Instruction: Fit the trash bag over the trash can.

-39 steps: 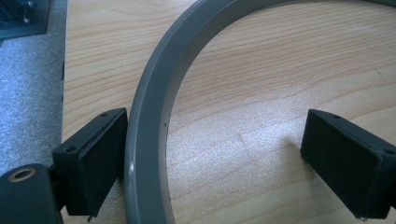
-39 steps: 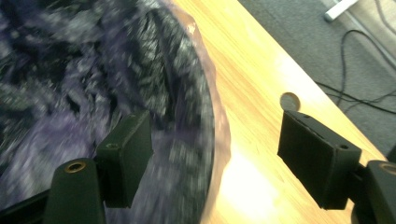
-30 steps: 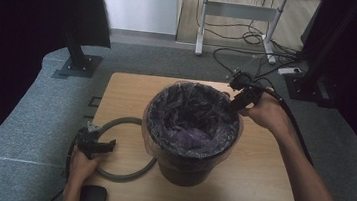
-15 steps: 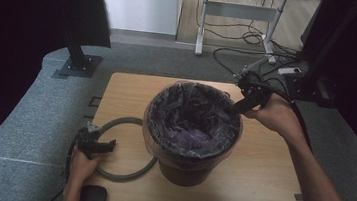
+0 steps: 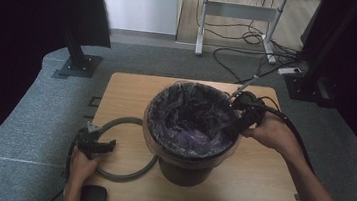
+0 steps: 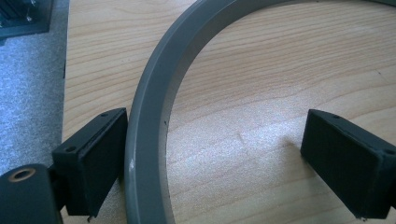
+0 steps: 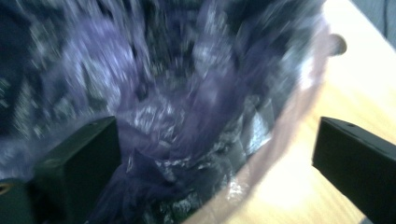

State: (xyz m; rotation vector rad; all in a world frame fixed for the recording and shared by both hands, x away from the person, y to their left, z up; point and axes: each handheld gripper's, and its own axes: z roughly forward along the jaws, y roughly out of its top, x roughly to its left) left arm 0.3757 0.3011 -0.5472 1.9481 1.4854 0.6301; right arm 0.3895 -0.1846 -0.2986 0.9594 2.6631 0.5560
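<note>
The right gripper (image 5: 234,129) has its jaws spread wide with nothing pressed between them; they have just been opening. In the right gripper view the rim of the bin (image 7: 275,135) runs up between the two jaws, so one jaw hangs over the inside and the other over the outside, neither touching it as far as the blurred picture lets me tell. Under and ahead of the inner jaw lies the crumpled purple liner bag (image 7: 187,93), which lines the bin and folds over its rim. Beyond the outer jaw is bare tabletop (image 7: 355,70). In the high view this gripper sits at the bin's right edge, held by the right hand (image 5: 273,133).

The left gripper (image 5: 95,144) also stands open. In the left gripper view the grey ring (image 6: 149,121) passes between its jaws, right against the left-hand jaw and well apart from the other, which rests over bare wood; the ring is not clamped. The ring lies flat on the tabletop, curving away from the jaws toward the foot of the bin (image 5: 184,166), with the left hand (image 5: 82,163) behind.
</note>
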